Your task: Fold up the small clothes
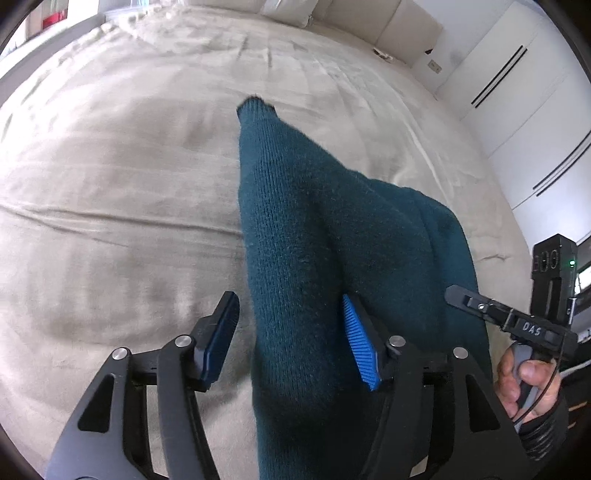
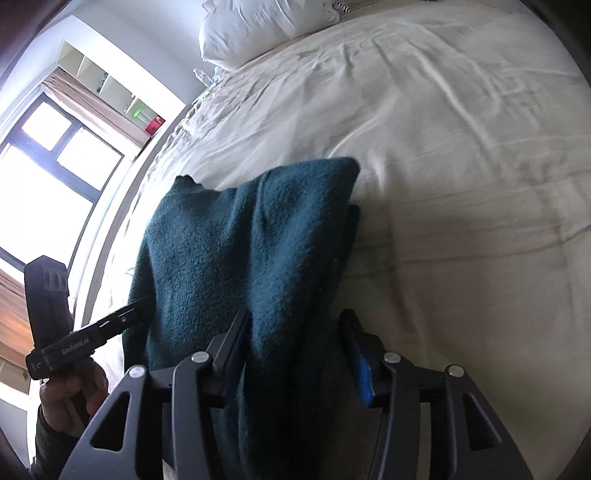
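A dark teal knit sweater [image 1: 317, 236] lies on the beige bed sheet [image 1: 110, 192], one sleeve stretched away from me. My left gripper [image 1: 291, 328] is open, with sweater cloth lying between its blue-padded fingers and against the right pad [image 1: 360, 343]. In the right wrist view the same sweater [image 2: 236, 243] lies bunched on the sheet [image 2: 461, 166]. My right gripper [image 2: 295, 343] is open too, with a fold of the sweater running between its fingers. Each gripper shows at the edge of the other's view: the right one [image 1: 476, 304] and the left one [image 2: 122, 321].
White pillows [image 2: 255, 29] lie at the head of the bed. A window [image 2: 48, 173] and shelves [image 2: 107, 85] are beyond the bed's far side. White cupboard doors [image 1: 517, 85] stand to the right. The person's hand [image 1: 524, 380] holds the right gripper's handle.
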Action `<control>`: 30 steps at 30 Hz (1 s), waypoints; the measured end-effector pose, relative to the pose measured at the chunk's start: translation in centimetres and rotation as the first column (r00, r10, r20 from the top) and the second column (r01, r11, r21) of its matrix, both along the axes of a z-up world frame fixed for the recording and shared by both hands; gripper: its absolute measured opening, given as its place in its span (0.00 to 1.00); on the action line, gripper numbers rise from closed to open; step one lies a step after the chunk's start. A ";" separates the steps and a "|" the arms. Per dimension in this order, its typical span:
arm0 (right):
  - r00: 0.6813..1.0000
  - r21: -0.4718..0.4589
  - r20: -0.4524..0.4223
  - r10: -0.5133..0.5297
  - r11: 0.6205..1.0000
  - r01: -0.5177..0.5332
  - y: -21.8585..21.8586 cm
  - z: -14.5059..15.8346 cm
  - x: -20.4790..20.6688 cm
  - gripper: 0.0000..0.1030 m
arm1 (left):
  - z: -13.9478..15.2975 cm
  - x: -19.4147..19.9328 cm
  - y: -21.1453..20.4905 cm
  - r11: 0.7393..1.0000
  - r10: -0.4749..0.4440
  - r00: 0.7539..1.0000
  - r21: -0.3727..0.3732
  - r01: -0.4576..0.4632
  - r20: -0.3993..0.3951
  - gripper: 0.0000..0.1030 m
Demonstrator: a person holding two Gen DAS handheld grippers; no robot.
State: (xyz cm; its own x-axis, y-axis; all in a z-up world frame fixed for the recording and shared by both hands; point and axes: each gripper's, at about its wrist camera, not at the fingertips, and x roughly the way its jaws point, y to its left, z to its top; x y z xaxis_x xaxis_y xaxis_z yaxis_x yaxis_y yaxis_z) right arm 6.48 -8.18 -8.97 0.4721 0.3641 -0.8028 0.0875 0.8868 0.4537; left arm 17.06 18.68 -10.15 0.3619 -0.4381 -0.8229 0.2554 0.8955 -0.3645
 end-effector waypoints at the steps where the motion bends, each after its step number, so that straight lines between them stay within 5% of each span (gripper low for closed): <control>1: 1.000 -0.009 0.007 -0.006 1.000 0.006 -0.1 0.3 -0.2 0.51 | 0.7 -0.5 0.0 1.000 0.009 0.999 0.022 -0.010 0.040 0.55; 5: 0.996 -0.106 0.079 -0.033 0.994 0.041 -0.5 3.2 -2.3 0.54 | 5.1 -3.4 -0.2 0.989 0.021 0.962 0.135 -0.060 0.273 0.56; 7: 0.991 -0.159 0.125 -0.044 0.985 0.063 -0.3 4.9 -3.5 0.58 | 8.1 -5.5 -0.5 0.979 0.018 0.908 0.177 -0.101 0.419 0.60; 9: 0.980 -0.203 0.191 -0.052 0.975 0.091 -0.2 7.0 -4.9 0.64 | 10.6 -7.7 -0.7 0.974 0.019 0.848 0.180 -0.134 0.529 0.79; 11: 0.956 -0.252 0.285 -0.067 0.957 0.143 0.2 9.9 -6.8 0.72 | 13.4 -10.3 -1.2 0.965 0.024 0.753 0.181 -0.189 0.658 0.96; 14: 0.908 -0.288 0.412 -0.073 0.935 0.205 0.6 13.5 -9.1 0.88 | 17.2 -14.8 -1.9 0.940 0.014 0.575 0.186 -0.287 0.818 1.00; 16: 0.863 -0.287 0.499 -0.078 0.925 0.250 0.8 15.9 -10.7 0.98 | 19.3 -17.0 -2.3 0.926 0.009 0.517 0.188 -0.328 0.856 1.00; 24: 0.643 -0.277 0.764 -0.042 0.880 0.386 2.4 25.6 -17.0 1.00 | 24.8 -20.9 -2.4 0.944 0.040 0.509 0.135 -0.301 0.860 1.00; 28: 0.560 -0.239 0.828 -0.033 0.882 0.405 3.0 28.6 -19.5 1.00 | 25.6 -22.7 -2.4 0.947 0.068 0.507 0.104 -0.304 0.859 1.00; 30: 0.553 -0.229 0.832 -0.045 0.880 0.416 3.2 28.8 -20.2 1.00 | 25.2 -22.9 -2.2 0.941 0.091 0.523 0.100 -0.325 0.847 1.00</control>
